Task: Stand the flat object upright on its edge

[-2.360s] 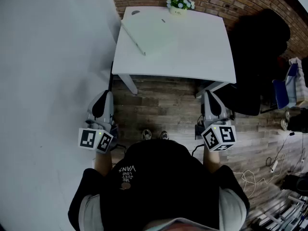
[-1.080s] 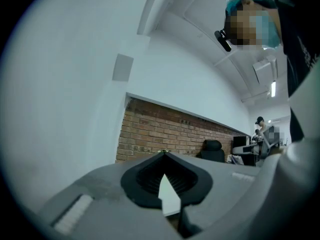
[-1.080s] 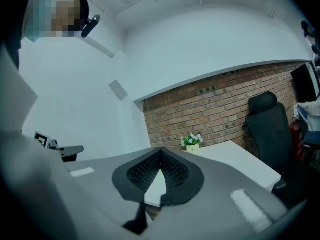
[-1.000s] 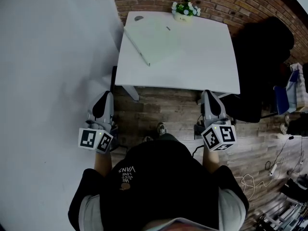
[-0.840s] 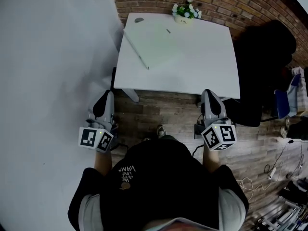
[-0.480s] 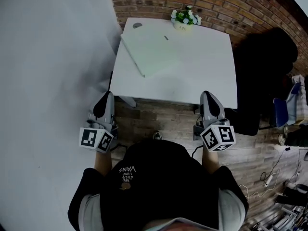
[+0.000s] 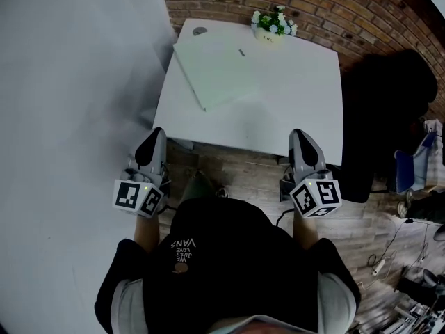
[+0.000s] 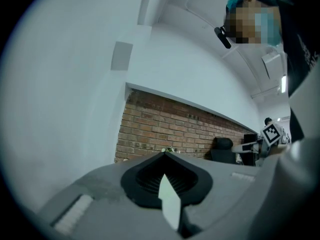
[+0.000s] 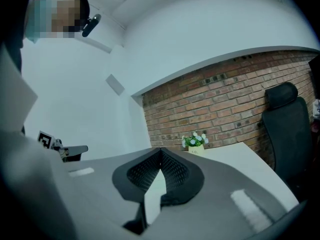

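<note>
Approach phase: the table has drawn nearer, its near edge now just ahead of the left gripper and right gripper (both closed tight, holding nothing), while the flat object lies flat near the far-left corner, untouched.

The left tool and the right tool are held side by side, well apart, both pointing forward and roughly level. Each has its jaws pressed together with nothing between them. The left forearm and right forearm run straight back from them.
</note>
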The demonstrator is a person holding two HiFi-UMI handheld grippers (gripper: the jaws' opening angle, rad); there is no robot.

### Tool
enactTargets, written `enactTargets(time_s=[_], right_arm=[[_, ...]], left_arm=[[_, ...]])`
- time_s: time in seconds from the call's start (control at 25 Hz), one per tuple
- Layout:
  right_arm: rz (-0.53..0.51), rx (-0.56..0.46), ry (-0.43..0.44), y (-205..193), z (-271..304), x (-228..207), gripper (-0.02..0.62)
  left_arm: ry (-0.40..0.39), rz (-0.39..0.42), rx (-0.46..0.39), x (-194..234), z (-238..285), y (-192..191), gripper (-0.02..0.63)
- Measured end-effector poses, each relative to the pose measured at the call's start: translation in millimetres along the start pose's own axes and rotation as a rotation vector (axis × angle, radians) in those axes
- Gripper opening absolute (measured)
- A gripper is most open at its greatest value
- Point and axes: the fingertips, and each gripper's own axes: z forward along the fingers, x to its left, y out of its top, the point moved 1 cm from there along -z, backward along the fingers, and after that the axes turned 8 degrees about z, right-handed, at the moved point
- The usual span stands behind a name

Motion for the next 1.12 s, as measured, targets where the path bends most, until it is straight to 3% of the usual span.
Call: enactTargets(time_s=[0.4, 1.12], right_arm=[[0.0, 0.003, -0.007, 7.2, 49.7, 6.8, 0.0], [-0.012, -0.039, -0.128, 24.4, 113.4, 22.6, 0.0]], left_arm=[[-0.039, 0.008, 0.02, 37.2, 41.0, 8.5, 0.0], [-0.21, 0.028, 0.031, 100.2, 122.6, 23.8, 0.0]])
